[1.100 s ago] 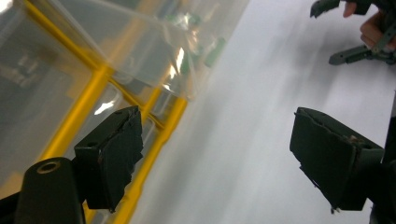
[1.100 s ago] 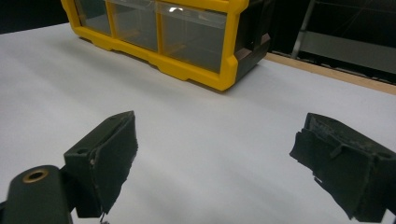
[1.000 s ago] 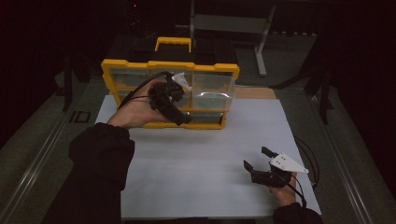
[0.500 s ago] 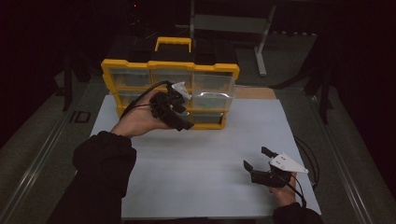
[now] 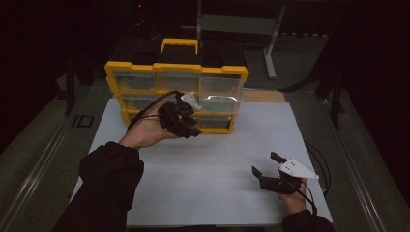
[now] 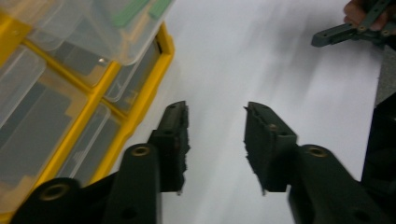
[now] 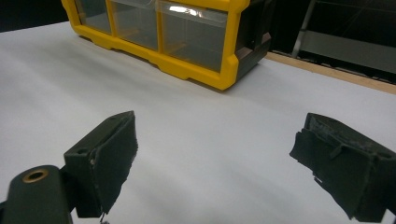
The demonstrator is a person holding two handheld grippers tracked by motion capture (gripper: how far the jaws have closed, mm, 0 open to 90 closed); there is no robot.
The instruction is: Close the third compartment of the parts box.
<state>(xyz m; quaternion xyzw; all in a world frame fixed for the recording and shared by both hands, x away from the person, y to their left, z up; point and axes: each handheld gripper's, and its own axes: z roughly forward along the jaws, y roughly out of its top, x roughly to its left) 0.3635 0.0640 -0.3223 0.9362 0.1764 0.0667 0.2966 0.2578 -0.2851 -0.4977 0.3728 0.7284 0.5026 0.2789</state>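
Two grippers are working over a white sheet (image 5: 208, 169) that is covering the table. Left gripper (image 5: 186, 126) is hovering at the near edge of a yellow organizer (image 5: 176, 70), just in front of its lower drawers, with the person's left hand (image 5: 145, 130) wrapping it from below and the cable looping back over the wrist. In the left gripper view its jaws are standing apart with bare white sheet showing between them; nothing is being held. Organizer frame (image 6: 135, 116) is lying just left of the left jaw in that view, not touching it as far as can be told.

Organizer is standing at the far edge of the sheet, left of centre, with a yellow handle (image 5: 179, 44) on top. One clear drawer (image 5: 220, 89) at the right side is sticking out toward the near side, catching a glare; the others are sitting flush. Drawer contents are too dim to read.

Right gripper (image 5: 266, 169) is resting low over the near right corner of the sheet, well apart from the organizer, with the grey plate on top and the right hand (image 5: 292, 198) gripping behind it. In the right gripper view its jaws are spread wide, empty, pointing across the sheet toward the organizer's right end (image 7: 224, 56).
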